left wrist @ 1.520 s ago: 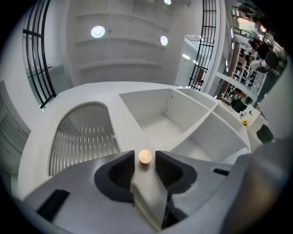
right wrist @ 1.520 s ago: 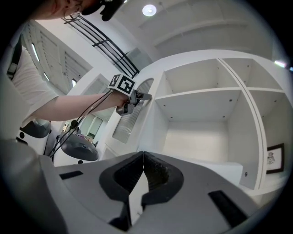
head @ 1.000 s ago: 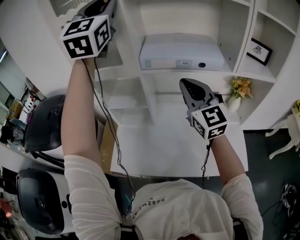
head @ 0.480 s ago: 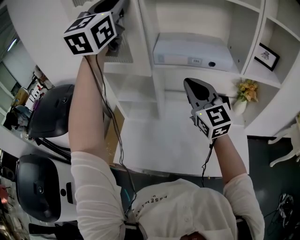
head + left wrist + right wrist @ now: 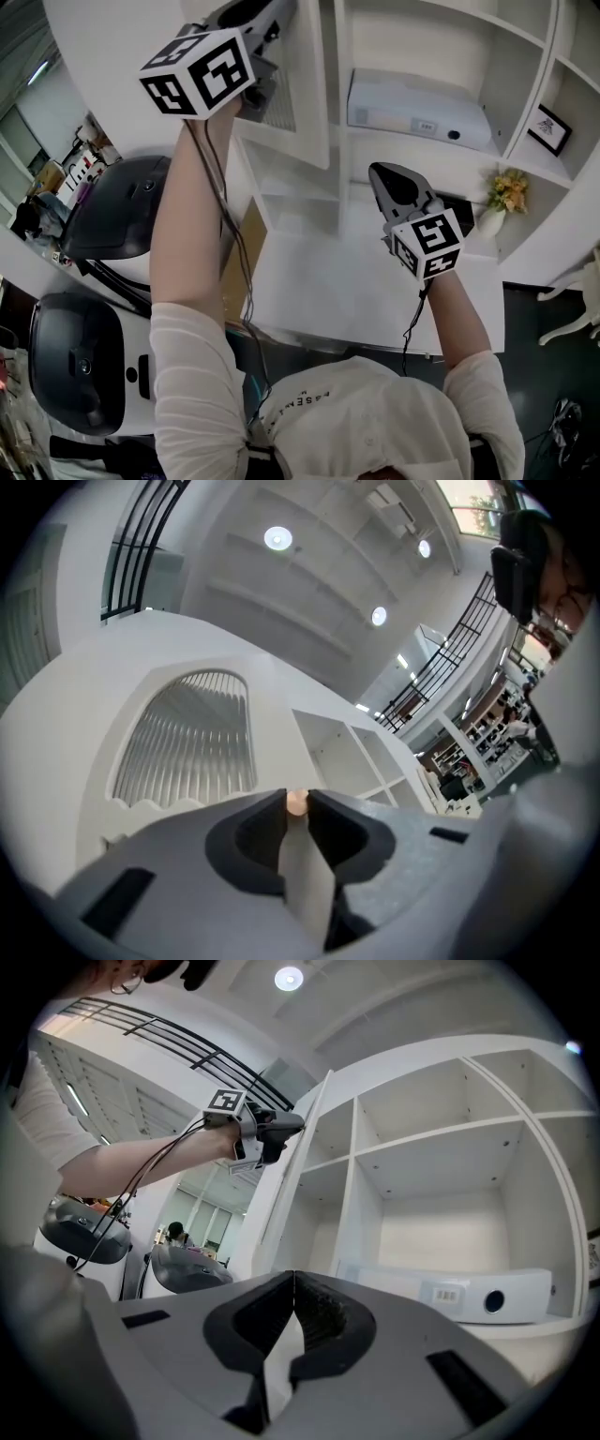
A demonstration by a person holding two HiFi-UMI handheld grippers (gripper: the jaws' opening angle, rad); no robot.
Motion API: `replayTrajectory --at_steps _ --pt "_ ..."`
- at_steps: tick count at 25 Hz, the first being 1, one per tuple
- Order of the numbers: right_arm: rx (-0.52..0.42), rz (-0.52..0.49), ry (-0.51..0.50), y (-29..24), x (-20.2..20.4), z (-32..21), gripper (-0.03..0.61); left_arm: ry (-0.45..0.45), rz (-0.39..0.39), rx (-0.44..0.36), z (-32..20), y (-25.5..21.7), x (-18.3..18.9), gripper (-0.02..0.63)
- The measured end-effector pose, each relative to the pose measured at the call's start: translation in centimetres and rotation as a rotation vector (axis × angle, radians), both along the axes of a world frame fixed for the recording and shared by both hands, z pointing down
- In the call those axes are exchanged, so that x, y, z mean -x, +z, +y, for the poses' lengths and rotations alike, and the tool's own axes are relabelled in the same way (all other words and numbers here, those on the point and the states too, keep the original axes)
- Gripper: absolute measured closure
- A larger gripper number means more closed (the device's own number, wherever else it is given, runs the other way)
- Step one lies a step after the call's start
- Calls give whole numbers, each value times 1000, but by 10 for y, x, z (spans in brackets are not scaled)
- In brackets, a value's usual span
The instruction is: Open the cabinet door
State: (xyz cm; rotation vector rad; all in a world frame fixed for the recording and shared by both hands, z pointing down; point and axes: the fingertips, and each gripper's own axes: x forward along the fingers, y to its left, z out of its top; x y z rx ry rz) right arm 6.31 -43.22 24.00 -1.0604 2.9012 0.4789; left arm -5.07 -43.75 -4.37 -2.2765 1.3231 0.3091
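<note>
Your left gripper (image 5: 296, 808), jaws just closing tighter on the knob (image 5: 296, 802) of the upright cabinet door (image 5: 183, 738), sat nearest; your right gripper (image 5: 293, 1283) hung closed and empty, well apart.

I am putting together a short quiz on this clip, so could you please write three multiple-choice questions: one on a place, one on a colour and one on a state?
1. Where does the white box sit?
A. inside the cabinet
B. on the floor
C. on top of the cabinet

2. What colour are the flowers?
A. blue
B. yellow-orange
C. purple

3. How does the cabinet door stand?
A. shut flat
B. swung partly open
C. taken off and laid on the table

Answers:
1 A, the box rests in one of the cabinet's open compartments.
2 B, the blooms show yellow-orange in the head view.
3 B, the door stands out at an angle from the cabinet.
</note>
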Motion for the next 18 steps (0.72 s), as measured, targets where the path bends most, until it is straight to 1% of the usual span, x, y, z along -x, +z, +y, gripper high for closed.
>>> replayTrajectory --at_steps 6,12,15,18 --pt "8 10 16 2 29 8 563 72 -18 7 24 0 13 540" --pt "15 -23 53 -6 43 12 563 165 -6 2 54 1 33 540" --pt "15 -35 49 -9 62 22 563 203 -22 2 72 1 48 540" --pt "21 -48 22 -7 89 34 563 228 -39 10 88 1 63 540"
